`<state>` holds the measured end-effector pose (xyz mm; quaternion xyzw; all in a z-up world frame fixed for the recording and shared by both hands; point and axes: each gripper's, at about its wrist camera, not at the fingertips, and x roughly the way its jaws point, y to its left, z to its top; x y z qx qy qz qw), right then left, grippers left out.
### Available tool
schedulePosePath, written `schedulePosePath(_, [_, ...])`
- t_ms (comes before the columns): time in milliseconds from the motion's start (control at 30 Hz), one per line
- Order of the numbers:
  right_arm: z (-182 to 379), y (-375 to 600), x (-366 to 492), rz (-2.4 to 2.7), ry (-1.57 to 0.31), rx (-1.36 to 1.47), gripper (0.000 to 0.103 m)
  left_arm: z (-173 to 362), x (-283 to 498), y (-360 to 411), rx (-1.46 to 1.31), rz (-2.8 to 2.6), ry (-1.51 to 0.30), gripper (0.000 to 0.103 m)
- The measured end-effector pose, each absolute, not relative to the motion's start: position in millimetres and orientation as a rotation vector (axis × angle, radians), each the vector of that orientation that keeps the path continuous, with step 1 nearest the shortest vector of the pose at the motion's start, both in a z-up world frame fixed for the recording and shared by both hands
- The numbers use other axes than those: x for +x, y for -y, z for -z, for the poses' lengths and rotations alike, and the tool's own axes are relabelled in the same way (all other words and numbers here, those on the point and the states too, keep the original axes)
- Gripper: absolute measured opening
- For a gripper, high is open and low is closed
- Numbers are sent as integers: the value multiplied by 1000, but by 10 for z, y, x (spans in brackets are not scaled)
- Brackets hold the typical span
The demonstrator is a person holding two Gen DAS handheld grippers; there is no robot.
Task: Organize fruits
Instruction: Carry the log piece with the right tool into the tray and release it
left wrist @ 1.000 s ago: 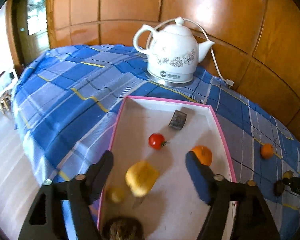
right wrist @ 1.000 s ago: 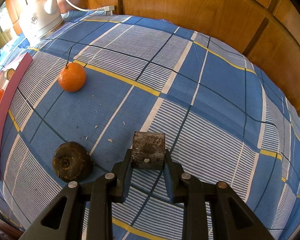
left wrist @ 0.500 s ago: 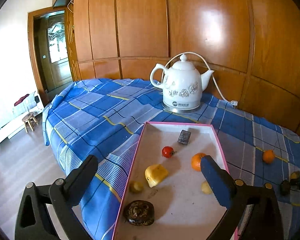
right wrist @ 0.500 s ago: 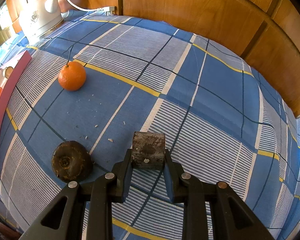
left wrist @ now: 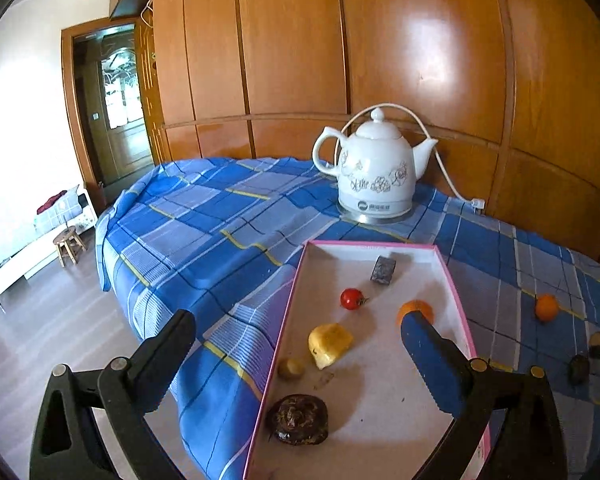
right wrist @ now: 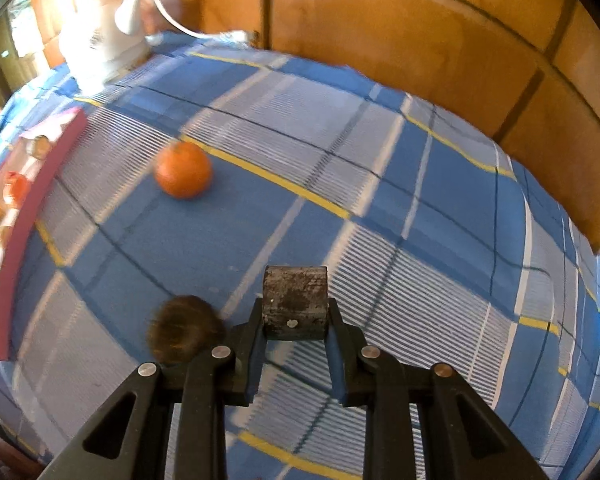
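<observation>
The left wrist view looks across a table under a blue plaid cloth (left wrist: 220, 216), with wood panelling behind and a doorway at upper left of the frame. The left gripper (left wrist: 298, 344) is spread wide and holds nothing; its two dark fingers frame the lower part of the frame. Between them lies a shallow pink-rimmed tray (left wrist: 454, 288) holding a red cherry tomato (left wrist: 352, 298), a yellow fruit chunk (left wrist: 330, 344), a small olive-yellow round fruit (left wrist: 291, 368), a dark brown wrinkled fruit (left wrist: 298, 420) at bottom centre, a small grey block (left wrist: 383, 270) near the far end, and an orange fruit (left wrist: 416, 309) partly hidden behind the right finger. A white ceramic kettle (left wrist: 374, 172) stands past the tray, at centre. The right wrist view, blurred, shows what the other barely catches at its right edge: the right gripper (right wrist: 295, 320), narrowed and clamped on a dark, scuffed grey cylinder (right wrist: 295, 300) at lower centre, held upright between the fingers. Just left of it sits a fuzzy dark brown round fruit (right wrist: 182, 330) on the cloth, and further toward upper left a bright tangerine (right wrist: 183, 176), well apart from both. The tray's pink wall runs along the left edge.
</observation>
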<state>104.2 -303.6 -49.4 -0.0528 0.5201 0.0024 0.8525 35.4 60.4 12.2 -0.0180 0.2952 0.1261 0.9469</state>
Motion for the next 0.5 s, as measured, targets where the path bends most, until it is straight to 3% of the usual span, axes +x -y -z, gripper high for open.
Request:
schedulePosePath(267, [106, 2052, 931, -287, -1020, -140, 27, -28, 349, -811, -128, -217, -649, 103])
schedulePosePath(500, [82, 1007, 1002, -551, -1017, -110, 27, 15, 296, -1027, -153, -249, -650, 103])
